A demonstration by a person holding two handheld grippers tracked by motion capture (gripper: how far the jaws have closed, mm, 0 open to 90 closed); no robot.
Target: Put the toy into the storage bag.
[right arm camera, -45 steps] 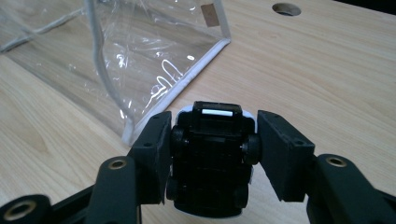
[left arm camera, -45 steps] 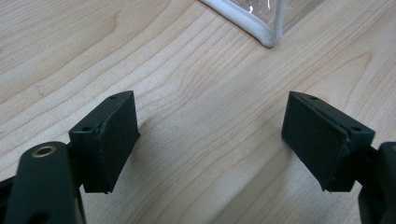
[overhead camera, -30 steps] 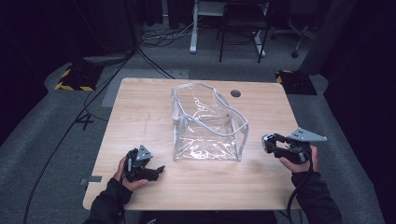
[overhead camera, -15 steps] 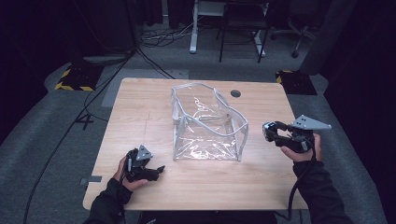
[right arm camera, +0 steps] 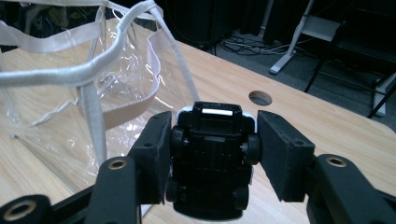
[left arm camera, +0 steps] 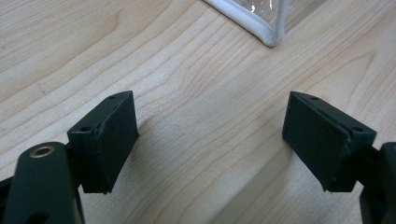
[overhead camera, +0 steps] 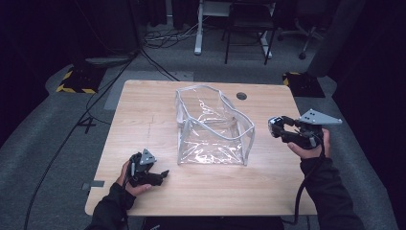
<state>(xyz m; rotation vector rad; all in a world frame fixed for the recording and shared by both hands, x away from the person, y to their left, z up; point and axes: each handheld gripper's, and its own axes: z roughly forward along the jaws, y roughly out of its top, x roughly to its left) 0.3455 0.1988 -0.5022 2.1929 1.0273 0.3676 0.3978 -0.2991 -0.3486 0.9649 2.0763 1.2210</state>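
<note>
A clear plastic bag (overhead camera: 213, 125) with white trim stands open-topped in the middle of the wooden table (overhead camera: 143, 110). My right gripper (overhead camera: 277, 127) hangs in the air just right of the bag, shut on a small black toy car (right arm camera: 212, 158) whose underside and wheels face the camera. The bag's rim (right arm camera: 70, 74) rises at the left of the right gripper view. My left gripper (overhead camera: 160, 175) rests low on the table near the front left, open, with bare wood between its pads (left arm camera: 112, 140). A bottom corner of the bag (left arm camera: 268, 32) lies ahead of it.
A round cable hole (overhead camera: 241, 96) sits in the table behind the bag. Beyond the far edge are desk legs (overhead camera: 198, 28), a chair and floor cables. Yellow-black striped blocks (overhead camera: 76, 81) lie on the floor at both sides.
My right gripper has risen with the toy car and drifted slightly toward the far side. The left gripper and the bag have stayed where they were.
</note>
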